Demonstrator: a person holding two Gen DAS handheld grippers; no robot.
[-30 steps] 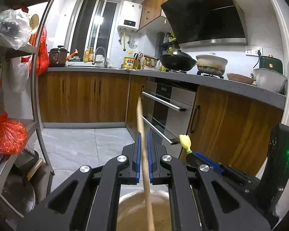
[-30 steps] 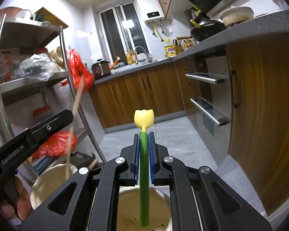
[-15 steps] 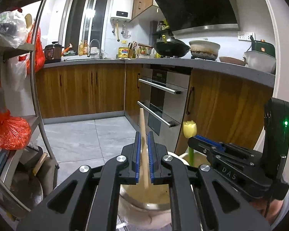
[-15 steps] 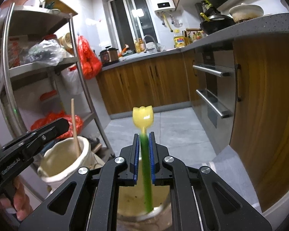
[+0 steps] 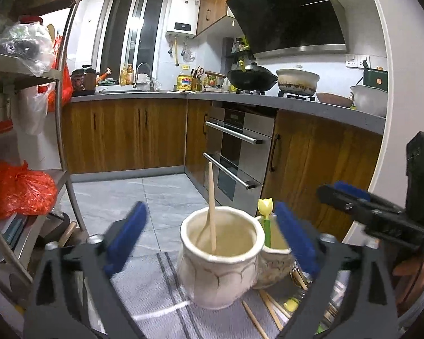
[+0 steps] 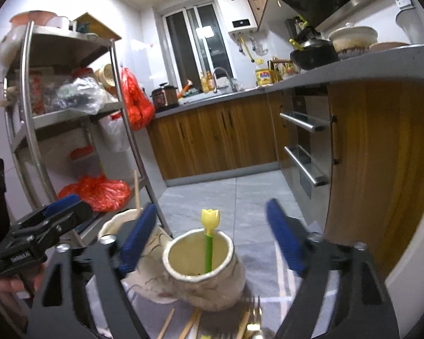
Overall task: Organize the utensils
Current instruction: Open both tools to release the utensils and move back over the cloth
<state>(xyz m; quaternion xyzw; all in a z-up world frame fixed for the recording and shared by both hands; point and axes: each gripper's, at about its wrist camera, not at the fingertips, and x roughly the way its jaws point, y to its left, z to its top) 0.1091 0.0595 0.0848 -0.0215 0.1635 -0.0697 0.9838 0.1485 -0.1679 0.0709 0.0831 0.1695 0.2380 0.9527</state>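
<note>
Two cream ceramic jars stand side by side on a striped grey cloth (image 5: 155, 288). The left jar (image 5: 217, 271) holds a wooden chopstick (image 5: 211, 206). The right jar (image 6: 203, 276) holds a green utensil with a yellow tulip top (image 6: 209, 237). My left gripper (image 5: 209, 240) is open, its blue pads either side of the left jar. My right gripper (image 6: 212, 240) is open, pads either side of the right jar. Each gripper also shows in the other's view: the right one (image 5: 361, 206) and the left one (image 6: 42, 228).
More chopsticks (image 5: 268, 308) and a fork (image 6: 251, 316) lie on the cloth in front of the jars. A metal shelf rack (image 6: 36, 130) with red bags stands to the left. Wooden cabinets and an oven (image 5: 234, 152) line the right and back.
Both grippers opened and let go: the chopstick now stands in the left jar and the tulip utensil in the right jar. Both grippers pulled back and up from the jars.
</note>
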